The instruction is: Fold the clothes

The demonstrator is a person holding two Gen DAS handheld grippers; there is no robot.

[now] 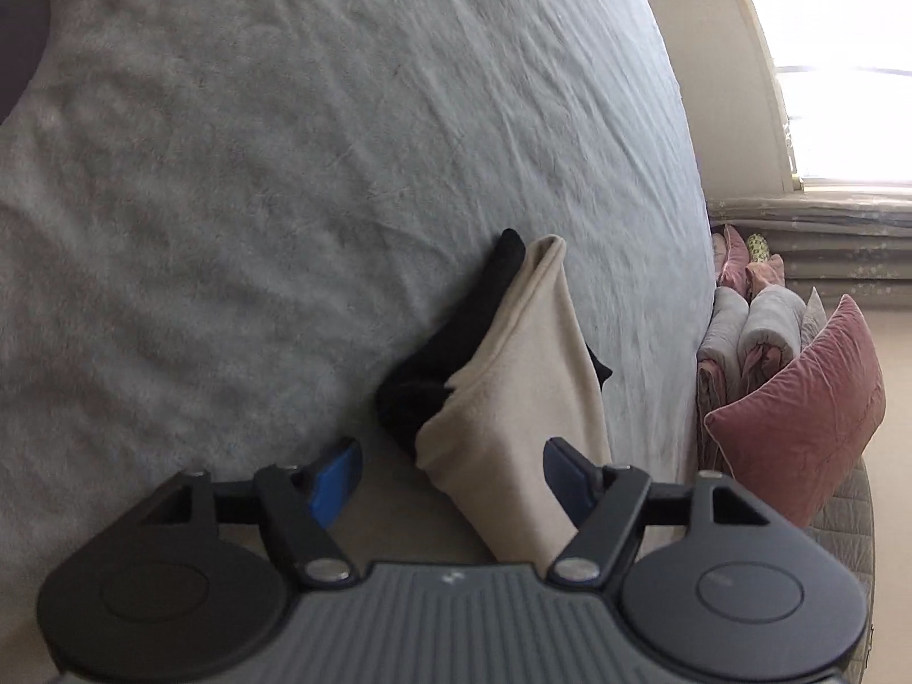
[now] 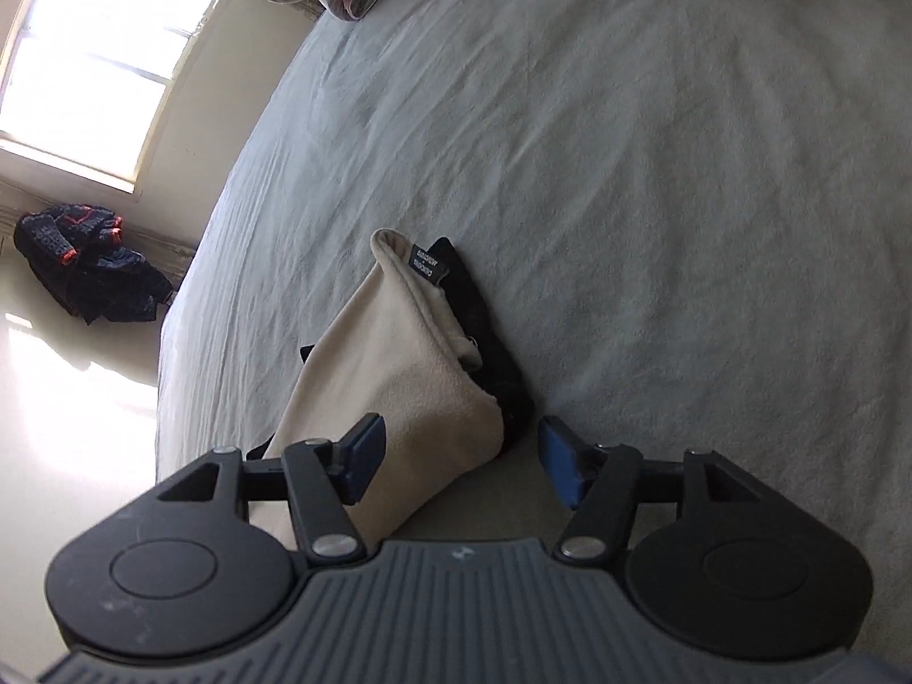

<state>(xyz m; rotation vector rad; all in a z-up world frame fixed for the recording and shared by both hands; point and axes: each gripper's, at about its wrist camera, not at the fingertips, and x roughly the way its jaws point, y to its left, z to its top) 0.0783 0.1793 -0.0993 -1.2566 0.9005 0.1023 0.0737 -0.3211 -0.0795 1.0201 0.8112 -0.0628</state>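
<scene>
A: Where was the garment?

B: One cream fleece garment with a black lining (image 1: 513, 365) lay on the pale grey bedsheet (image 1: 285, 171), near the bed edge, bunched into a narrow ridge, black label showing at the far end. Partly doubled over, not flat. That fit either a mid-fold bundle or a piece dropped there; couldn't tell which.

A: Grippers?

B: Two. Left gripper (image 1: 453, 479) had its blue pads spread wide, cloth lying between them, nothing pinched. Right gripper (image 2: 461, 461) the same: fingers apart, the cream edge just beside the left pad.

A: Advice for the hold?

B: My judgement: each gripper should take both layers, cream and black, at a corner or hem, not mid-panel. Fleece was thick and would slide, so bite deep. Keep the two grips level to avoid a skewed crease.

A: Anything else counted?

B: One pink velvet cushion (image 1: 798, 416) plus rolled bedding beside the bed, one dark jacket with orange trim (image 2: 85, 262) on the floor, one window (image 2: 108, 40).
</scene>
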